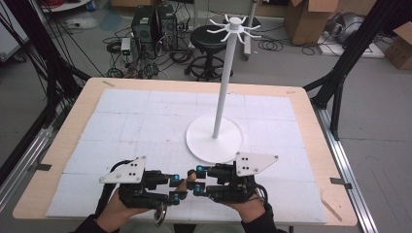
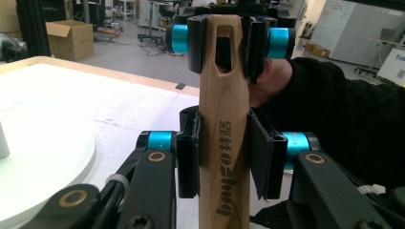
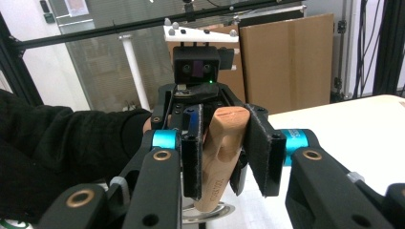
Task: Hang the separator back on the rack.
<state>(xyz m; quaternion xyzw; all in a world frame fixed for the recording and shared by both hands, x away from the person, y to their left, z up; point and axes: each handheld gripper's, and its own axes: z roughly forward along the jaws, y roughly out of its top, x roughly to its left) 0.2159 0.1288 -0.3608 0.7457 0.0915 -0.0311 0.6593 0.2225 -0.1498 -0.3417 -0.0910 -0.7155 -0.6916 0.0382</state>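
Two grippers are meeting at the table's (image 1: 311, 145) six o'clock edge: the left gripper (image 1: 176, 188) is clamping one wooden handle (image 2: 223, 138), and the right gripper (image 1: 198, 180) is gripping its slotted end. One white stand (image 1: 214, 138) is sitting at twelve o'clock beyond them.

Both hands are down at the near table edge, grippers pointed at each other. Left gripper (image 1: 176, 188) and right gripper (image 1: 196, 180) meet tip to tip, each with its jaws closed on the same wooden handle (image 2: 224, 129). Dark sleeves on both forearms.
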